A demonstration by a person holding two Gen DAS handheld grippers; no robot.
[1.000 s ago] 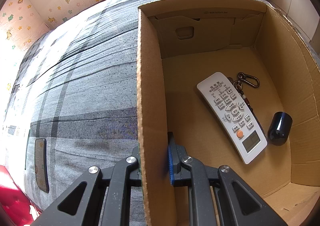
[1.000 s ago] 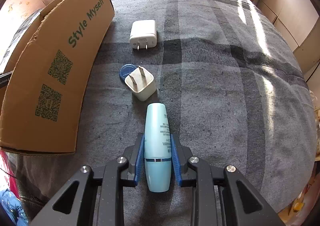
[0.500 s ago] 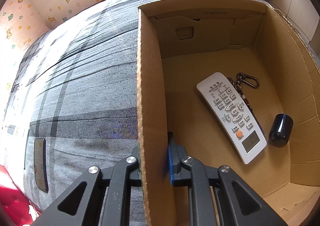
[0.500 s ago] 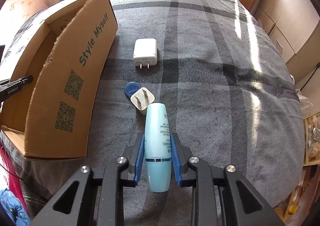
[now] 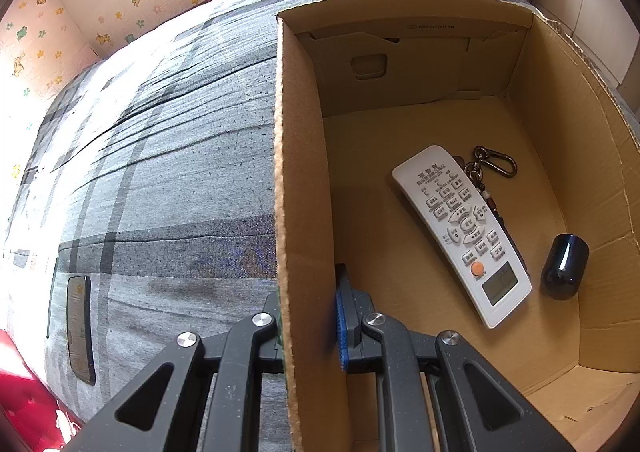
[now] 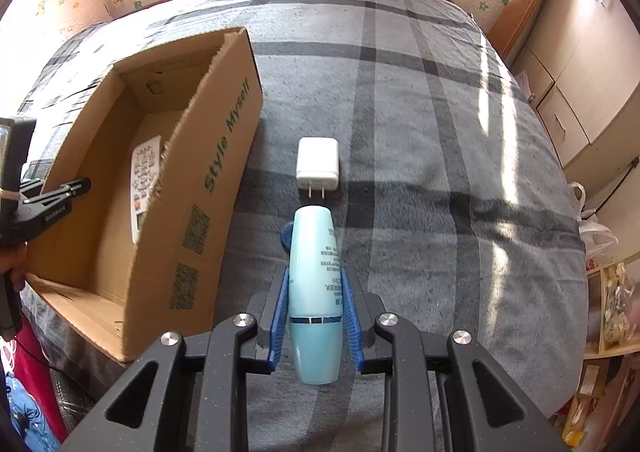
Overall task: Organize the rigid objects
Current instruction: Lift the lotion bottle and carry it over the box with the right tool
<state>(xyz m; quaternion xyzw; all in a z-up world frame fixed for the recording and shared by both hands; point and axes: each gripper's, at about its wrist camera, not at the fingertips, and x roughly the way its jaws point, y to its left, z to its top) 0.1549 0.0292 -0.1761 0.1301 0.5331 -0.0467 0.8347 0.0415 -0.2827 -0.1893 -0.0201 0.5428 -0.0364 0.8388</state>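
Observation:
My left gripper (image 5: 308, 304) is shut on the left wall of the open cardboard box (image 5: 300, 172), one finger outside and one inside. Inside the box lie a white remote (image 5: 460, 228), a keychain (image 5: 494, 166) and a small black cylinder (image 5: 564, 266). My right gripper (image 6: 314, 292) is shut on a pale blue bottle (image 6: 314, 272), held in the air above the grey plaid bed, right of the box (image 6: 224, 192). A white charger (image 6: 318, 158) lies on the bed beyond the bottle's tip. A blue disc (image 6: 285, 236) peeks out from behind the bottle.
A dark phone (image 5: 80, 328) lies on the bed left of the box. In the right wrist view, the left gripper's finger (image 6: 76, 186) and a hand (image 6: 16, 264) show at the box's far side. Cupboards (image 6: 580, 72) and a shelf (image 6: 612, 304) stand past the bed's right edge.
The right gripper has lifted the blue bottle off the bed, so more of the box's inside shows. A second white plug is now hidden behind the bottle. The left gripper has not moved.

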